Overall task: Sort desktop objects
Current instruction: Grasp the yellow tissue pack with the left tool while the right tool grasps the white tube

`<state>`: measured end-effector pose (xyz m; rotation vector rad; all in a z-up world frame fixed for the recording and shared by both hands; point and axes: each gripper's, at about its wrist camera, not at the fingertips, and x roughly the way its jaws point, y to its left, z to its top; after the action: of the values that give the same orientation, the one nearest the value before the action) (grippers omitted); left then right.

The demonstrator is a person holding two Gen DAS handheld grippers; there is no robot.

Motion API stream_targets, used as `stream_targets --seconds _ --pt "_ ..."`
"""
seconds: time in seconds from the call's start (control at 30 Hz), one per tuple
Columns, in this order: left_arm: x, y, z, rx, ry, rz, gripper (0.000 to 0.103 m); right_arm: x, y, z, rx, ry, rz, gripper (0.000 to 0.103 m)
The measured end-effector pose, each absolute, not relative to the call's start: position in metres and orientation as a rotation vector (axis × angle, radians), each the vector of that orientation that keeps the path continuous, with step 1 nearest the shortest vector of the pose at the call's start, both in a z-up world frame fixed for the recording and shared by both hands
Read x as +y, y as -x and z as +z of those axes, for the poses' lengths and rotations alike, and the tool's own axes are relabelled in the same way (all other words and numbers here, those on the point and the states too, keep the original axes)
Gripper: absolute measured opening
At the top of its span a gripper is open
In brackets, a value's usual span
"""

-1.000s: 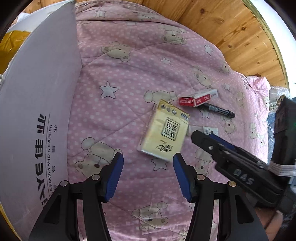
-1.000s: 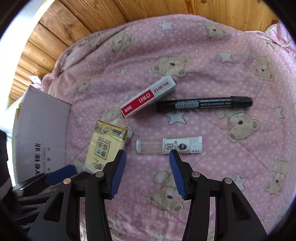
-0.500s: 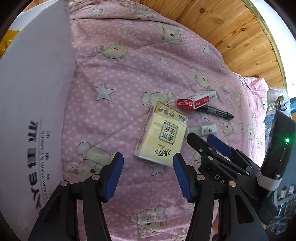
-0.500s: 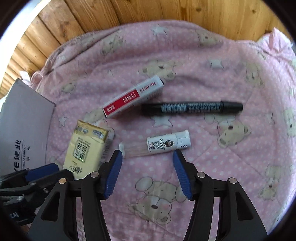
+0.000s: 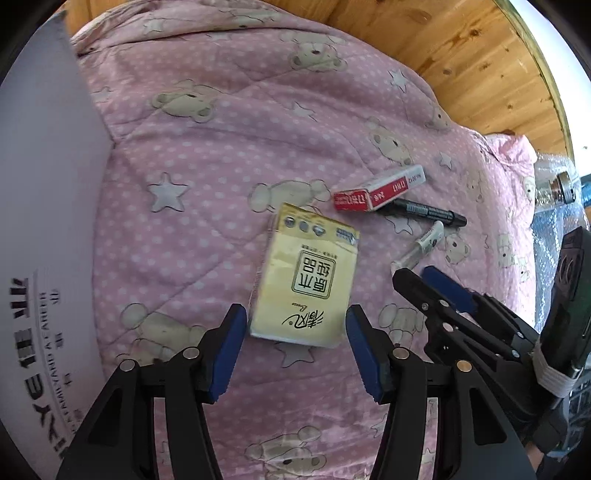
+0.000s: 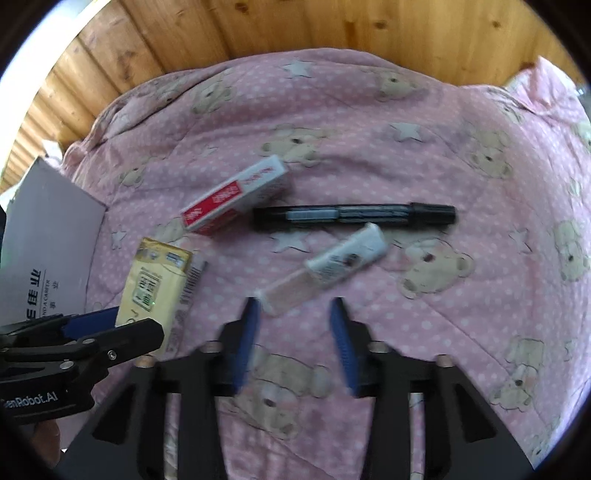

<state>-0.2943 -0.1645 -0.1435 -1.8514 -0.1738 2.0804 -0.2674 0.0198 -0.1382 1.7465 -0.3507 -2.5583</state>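
A yellow tissue pack (image 5: 308,284) lies on the pink quilt, just ahead of my open left gripper (image 5: 293,334), whose blue pads flank its near end without touching. The tissue pack (image 6: 153,284) also shows at the left of the right wrist view. Farther right lie a red-and-white staple box (image 6: 236,195), a black marker (image 6: 352,216) and a small clear-and-white glue tube (image 6: 327,267). My right gripper (image 6: 295,330) is open, its tips just short of the tube's clear end. The staple box (image 5: 376,188), marker (image 5: 428,213) and tube (image 5: 421,247) appear beyond the pack.
A large grey cardboard box (image 5: 44,236) with printed letters stands along the left. Wooden planks (image 6: 295,29) run behind the quilt. Bubble wrap and a metal object (image 5: 561,184) sit at the far right edge. The right gripper's arm (image 5: 465,317) crosses beside the left one.
Both grippers moved forward and lower. The tissue pack now sits between the left pads' tips. The glue tube has turned from level to diagonal and is nearer the right gripper.
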Motion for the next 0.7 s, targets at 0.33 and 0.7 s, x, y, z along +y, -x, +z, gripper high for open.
stream_targets --seconds 0.33,0.7 --pt "-0.147 0.296 -0.153 -0.104 1.831 2.108 0.067 0.036 0.263 -0.14 -0.387 -1.681 -2.547 0.061" --pt "-0.151 0.292 -0.147 -0.019 1.753 2.247 0.052 0.017 0.281 -0.139 -0.301 -1.673 -2.571 0.03"
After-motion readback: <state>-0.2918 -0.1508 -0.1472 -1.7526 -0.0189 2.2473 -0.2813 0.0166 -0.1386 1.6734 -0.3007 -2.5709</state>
